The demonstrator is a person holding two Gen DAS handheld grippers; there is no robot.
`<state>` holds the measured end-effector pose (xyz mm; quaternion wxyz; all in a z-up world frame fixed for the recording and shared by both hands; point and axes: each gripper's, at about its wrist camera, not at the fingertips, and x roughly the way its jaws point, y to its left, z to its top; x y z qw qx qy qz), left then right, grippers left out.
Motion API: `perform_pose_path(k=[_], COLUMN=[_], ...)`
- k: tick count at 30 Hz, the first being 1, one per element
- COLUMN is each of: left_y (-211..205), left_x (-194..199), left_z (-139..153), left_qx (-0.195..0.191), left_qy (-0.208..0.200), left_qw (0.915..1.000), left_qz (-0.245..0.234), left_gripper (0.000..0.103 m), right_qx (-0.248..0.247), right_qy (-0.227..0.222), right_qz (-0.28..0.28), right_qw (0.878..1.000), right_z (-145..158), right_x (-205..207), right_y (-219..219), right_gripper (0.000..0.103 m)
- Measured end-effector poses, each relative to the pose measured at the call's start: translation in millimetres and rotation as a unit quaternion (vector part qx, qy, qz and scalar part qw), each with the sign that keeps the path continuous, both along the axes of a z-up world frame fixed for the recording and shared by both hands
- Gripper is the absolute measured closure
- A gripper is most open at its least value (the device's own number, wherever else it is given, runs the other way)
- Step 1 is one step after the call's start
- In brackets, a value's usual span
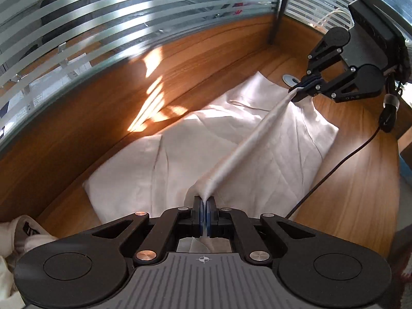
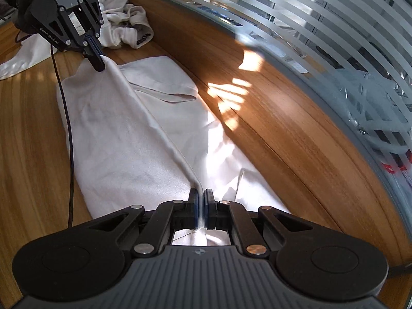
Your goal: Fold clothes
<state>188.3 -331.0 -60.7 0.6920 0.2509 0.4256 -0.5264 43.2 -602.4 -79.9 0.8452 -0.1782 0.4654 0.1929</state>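
Observation:
A white garment lies spread along the wooden table, also in the right wrist view. My left gripper is shut on one end of its lifted edge. My right gripper is shut on the other end. The edge is stretched taut between them as a raised ridge above the rest of the cloth. Each gripper shows in the other's view: the right gripper at the far right, the left gripper at the top left.
A wooden ledge and a striped glass partition run along the table's far side. A pile of white clothes lies at the far left end. A black cable crosses the table and the cloth. A round grommet sits by the right gripper.

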Motion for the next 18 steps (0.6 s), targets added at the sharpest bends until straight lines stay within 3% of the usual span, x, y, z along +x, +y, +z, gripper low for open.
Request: perform_pose_path(k=[9, 18], left_y=[-39.5, -43.4], left_x=[63.8, 81.5], left_z=[-31.3, -42.3], left_qx=[0.021, -0.009], left_qy=[0.006, 0.022], left_qw=[0.9996, 0.9977], left_qz=[0.018, 0.064], left_gripper=[0.098, 0.098], right_qx=[0.006, 0.027], right_qy=[0.031, 0.047], right_qz=[-0.015, -0.035], right_qw=[0.999, 0.998], right_z=[-32.1, -49.9], right_x=[72.6, 102.5], right_y=[-25.4, -40.3], right_gripper=[0.099, 0.098])
